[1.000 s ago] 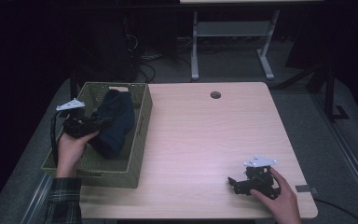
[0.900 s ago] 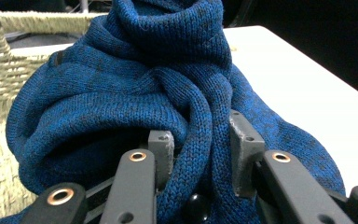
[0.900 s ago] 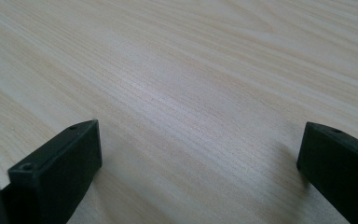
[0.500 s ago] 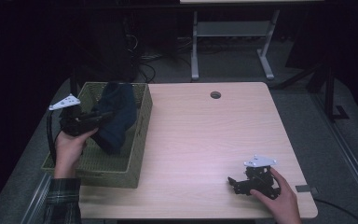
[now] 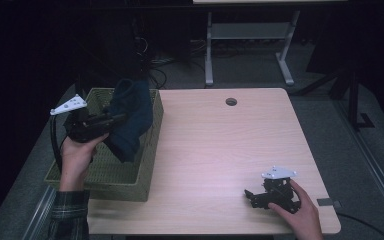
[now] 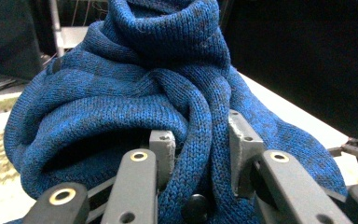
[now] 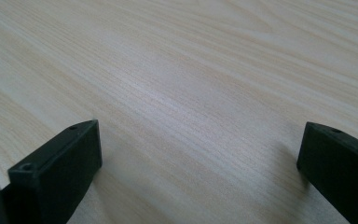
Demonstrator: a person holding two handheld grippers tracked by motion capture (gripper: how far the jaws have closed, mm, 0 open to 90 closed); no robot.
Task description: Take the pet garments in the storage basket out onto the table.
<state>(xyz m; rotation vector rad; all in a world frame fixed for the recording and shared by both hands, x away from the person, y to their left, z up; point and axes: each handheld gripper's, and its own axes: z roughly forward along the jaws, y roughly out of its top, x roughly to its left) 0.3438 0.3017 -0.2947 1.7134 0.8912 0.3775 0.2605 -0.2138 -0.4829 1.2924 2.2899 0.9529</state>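
Knitwear in dark blue, a bunched scarf (image 6: 135, 93) pinched between the jaws of the left gripper (image 5: 111, 121), hanging above the woven green basket (image 5: 100, 176) at the worktop's (image 5: 220, 145) left edge, right gripper (image 5: 252, 196) resting on the wood, jaws spread, no legible writing.

Dark room, light wood table (image 5: 220, 150), grey floor (image 5: 360, 150), metal stand (image 5: 250, 35) behind
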